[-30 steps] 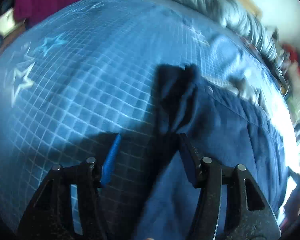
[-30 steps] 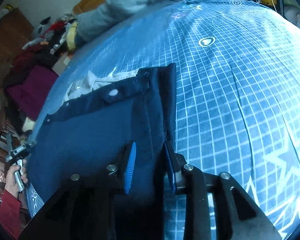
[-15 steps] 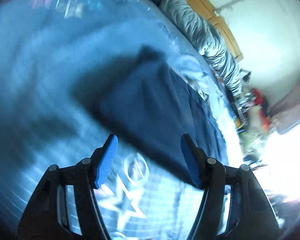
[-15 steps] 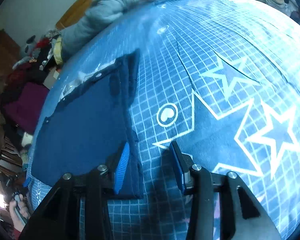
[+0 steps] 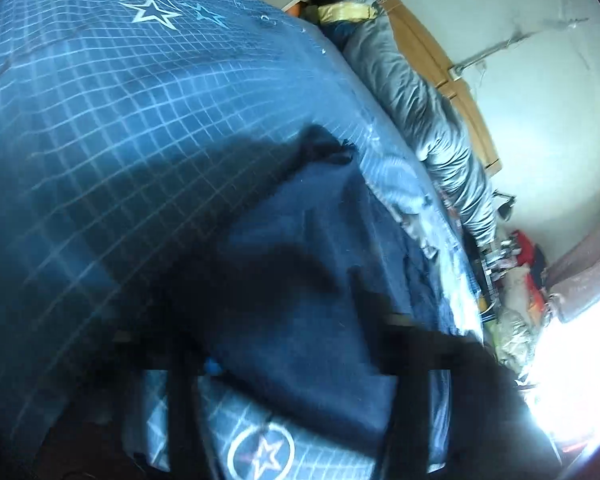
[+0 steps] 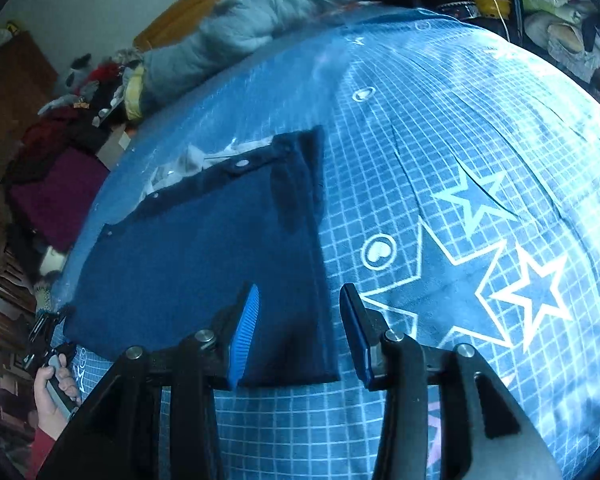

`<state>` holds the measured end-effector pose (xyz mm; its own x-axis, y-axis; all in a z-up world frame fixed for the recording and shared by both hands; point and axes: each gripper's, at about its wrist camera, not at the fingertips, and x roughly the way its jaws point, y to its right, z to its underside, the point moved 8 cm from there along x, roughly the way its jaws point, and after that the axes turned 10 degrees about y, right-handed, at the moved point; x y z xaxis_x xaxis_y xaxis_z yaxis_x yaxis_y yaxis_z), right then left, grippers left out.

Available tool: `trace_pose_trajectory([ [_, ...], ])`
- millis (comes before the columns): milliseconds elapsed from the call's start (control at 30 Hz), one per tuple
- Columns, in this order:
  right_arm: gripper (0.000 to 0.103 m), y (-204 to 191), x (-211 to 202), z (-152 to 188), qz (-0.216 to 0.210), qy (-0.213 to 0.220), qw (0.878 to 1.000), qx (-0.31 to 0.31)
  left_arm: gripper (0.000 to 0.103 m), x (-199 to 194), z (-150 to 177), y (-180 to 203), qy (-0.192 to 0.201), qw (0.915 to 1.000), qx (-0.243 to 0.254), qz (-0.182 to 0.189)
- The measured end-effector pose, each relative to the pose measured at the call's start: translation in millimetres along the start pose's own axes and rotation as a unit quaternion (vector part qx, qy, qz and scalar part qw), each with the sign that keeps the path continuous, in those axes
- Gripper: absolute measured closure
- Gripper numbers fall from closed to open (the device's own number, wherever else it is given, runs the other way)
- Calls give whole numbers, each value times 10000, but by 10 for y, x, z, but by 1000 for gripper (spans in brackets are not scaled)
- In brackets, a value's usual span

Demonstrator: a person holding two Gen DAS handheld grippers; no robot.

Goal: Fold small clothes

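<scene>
both my grippers at the navy garment (image 6: 204,256): right gripper (image 6: 296,336) released, left gripper (image 5: 296,364) just closing, grip unclear in blur.

One navy garment (image 6: 204,256) lies on one grid-printed blue bedspread (image 6: 440,168), with one grey quilt (image 6: 260,28) at twelve o'clock.

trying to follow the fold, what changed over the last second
The right gripper let go of the navy garment: a second ago its jaws sat on the near edge, now they have been opening and hang clear above it. The left gripper swung round to the garment's other corner and its jaws have just been closing there; blur hides any grip. The garment stays flat on the star-print bedspread.
</scene>
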<state>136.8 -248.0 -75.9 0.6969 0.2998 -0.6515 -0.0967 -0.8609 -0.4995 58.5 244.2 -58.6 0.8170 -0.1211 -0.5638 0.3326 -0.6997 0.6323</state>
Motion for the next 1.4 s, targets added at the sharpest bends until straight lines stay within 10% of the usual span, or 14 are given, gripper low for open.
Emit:
trace_pose_trajectory([
  [67, 55, -244, 8, -82, -204, -12, 9998, -75, 99, 0, 35, 102, 70, 9993, 338, -143],
  [267, 51, -1557, 393, -521, -1526, -168, 9871, -448, 100, -311, 99, 917, 631, 9755, 2108, 42],
  [467, 27, -3364, 1158, -524, -3412, -1578, 9239, -719, 99, -339, 313, 1504, 693, 9474, 3105, 351],
  [667, 27, -3909, 1724, -179, -3259, -2458, 9035, -1309, 99, -302, 674, 1754, 405, 9239, 3758, 604],
  [767, 31, -3734, 1922, -235, -2845, -2128, 9226, -1504, 99, -310, 867, 1893, 274, 9102, 4055, 797],
  [833, 62, -3434, 1985, -338, -2657, -1845, 9381, -1239, 99, -309, 1053, 2070, 120, 8996, 4247, 1006],
  [967, 88, -2571, 1829, -566, -2473, -1435, 9576, -350, 99, -278, 1515, 2472, -297, 8729, 4616, 1552],
  [1200, 89, -1334, 1247, -954, -2313, -728, 9697, 298, 96, -248, 2359, 3088, -1063, 8211, 5100, 2333],
  [1400, 89, -406, 1479, -1012, -1953, -875, 9715, 1023, 96, 185, 2822, 3122, -1860, 7846, 5450, 2299],
])
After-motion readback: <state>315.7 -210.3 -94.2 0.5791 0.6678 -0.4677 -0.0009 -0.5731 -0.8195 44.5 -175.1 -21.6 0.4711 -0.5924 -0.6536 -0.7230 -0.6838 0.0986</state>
